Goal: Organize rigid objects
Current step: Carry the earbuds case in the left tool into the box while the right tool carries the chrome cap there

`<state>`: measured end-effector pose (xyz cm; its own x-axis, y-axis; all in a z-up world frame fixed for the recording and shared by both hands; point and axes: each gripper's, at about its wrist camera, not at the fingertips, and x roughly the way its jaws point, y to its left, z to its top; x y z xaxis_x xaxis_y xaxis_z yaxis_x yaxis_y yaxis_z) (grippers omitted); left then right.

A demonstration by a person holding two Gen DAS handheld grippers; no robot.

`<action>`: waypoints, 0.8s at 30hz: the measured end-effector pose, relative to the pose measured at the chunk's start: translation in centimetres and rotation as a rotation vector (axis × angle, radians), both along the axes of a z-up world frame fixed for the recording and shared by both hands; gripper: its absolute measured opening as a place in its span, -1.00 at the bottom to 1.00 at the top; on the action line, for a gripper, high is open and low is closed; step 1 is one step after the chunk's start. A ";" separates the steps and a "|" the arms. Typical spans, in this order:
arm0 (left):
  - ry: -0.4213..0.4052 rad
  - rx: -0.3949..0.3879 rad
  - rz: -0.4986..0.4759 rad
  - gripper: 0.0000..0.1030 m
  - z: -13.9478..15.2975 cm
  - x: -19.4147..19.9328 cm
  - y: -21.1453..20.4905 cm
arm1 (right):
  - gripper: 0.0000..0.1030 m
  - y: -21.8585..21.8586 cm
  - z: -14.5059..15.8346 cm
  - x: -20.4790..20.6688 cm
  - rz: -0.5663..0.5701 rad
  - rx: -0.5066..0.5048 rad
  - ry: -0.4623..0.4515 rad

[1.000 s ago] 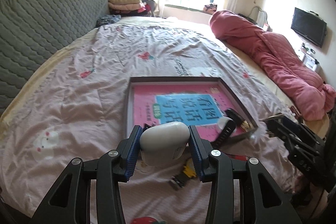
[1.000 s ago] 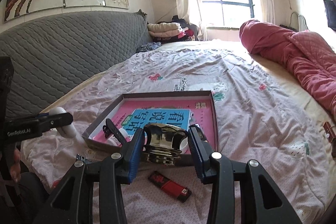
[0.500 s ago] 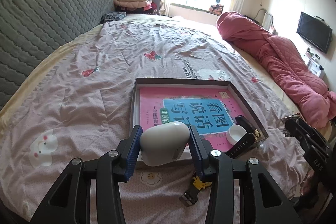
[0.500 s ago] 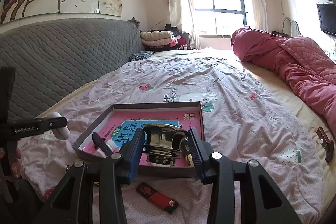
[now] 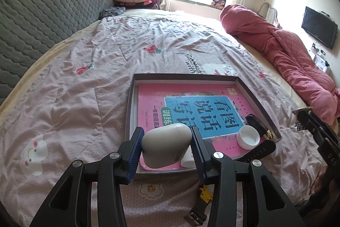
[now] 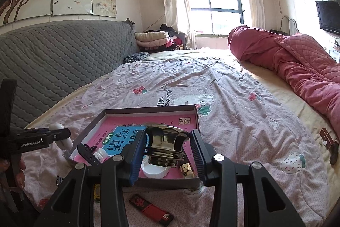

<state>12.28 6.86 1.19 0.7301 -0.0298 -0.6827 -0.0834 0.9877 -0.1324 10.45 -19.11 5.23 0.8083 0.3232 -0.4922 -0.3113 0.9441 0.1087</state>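
1. Both tongs are loaded: left gripper (image 5: pixel 166 147) clamps a rounded white plastic case (image 5: pixel 165 145); right gripper (image 6: pixel 167 154) clamps a shiny metal knob (image 6: pixel 164 147).
2. Each hovers over the near edge of the shallow brown cardboard tray (image 5: pixel 258 97), which lies directly ahead and below.

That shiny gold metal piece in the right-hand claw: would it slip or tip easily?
The gold metal piece looks polished, so probably slippery against the right gripper. Its flared top above a narrower ringed base suggests it may tip if set down. It is likely stiff and fairly heavy.
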 end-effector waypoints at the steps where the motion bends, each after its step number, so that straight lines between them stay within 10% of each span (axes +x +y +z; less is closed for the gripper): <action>1: 0.002 0.000 -0.003 -0.12 -0.2 0.2 -0.1 | -0.17 0.0 0.0 0.1 0.000 0.000 0.002; 24: 0.053 0.012 -0.016 -0.12 -3.2 2.3 -0.7 | -0.17 -0.1 -1.6 1.4 -0.007 -0.020 0.035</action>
